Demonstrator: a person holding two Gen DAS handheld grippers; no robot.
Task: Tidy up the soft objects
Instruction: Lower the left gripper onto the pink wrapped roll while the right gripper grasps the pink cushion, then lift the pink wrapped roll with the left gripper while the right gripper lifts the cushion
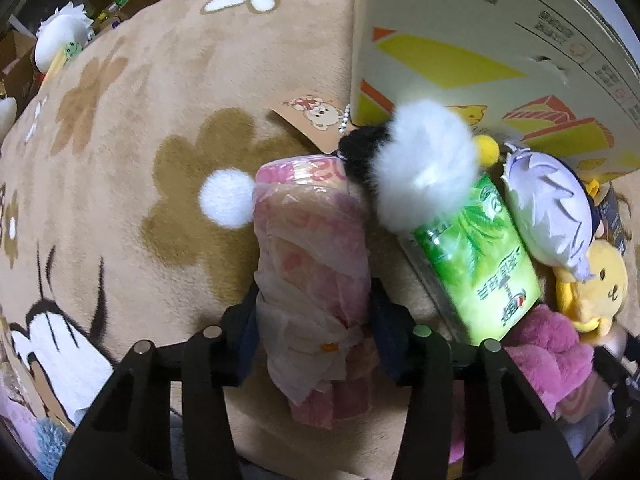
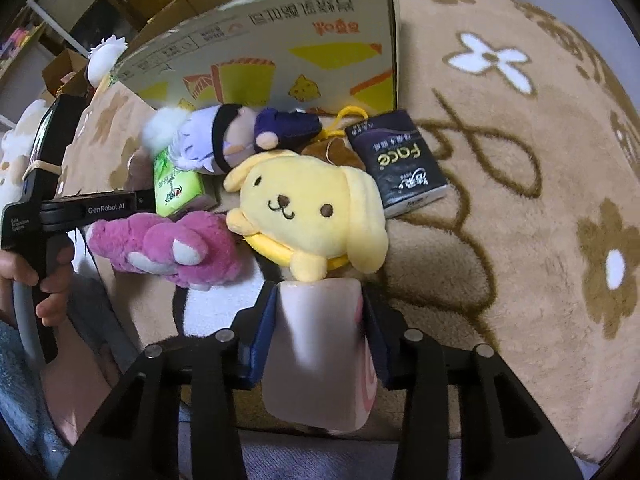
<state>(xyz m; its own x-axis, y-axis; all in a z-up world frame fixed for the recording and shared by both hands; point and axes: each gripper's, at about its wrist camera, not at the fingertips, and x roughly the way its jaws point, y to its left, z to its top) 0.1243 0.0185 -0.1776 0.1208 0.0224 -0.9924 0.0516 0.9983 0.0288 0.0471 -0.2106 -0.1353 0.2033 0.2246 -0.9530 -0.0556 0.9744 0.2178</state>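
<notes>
Over the blanket [image 1: 120, 160], both tools point steeply down, clamping tissue packs.

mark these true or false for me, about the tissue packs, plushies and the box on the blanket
1. The left gripper has its fingers shut on a pink tissue pack. True.
2. The cardboard box lies flattened on the blanket. False: it stands upright behind the toys.
3. The yellow dog plush lies between the pink plush and the black tissue pack. True.
4. The green tissue pack is inside the box. False: it lies on the blanket outside.
5. The right gripper is empty. False: it grips a pale pink pack.
</notes>
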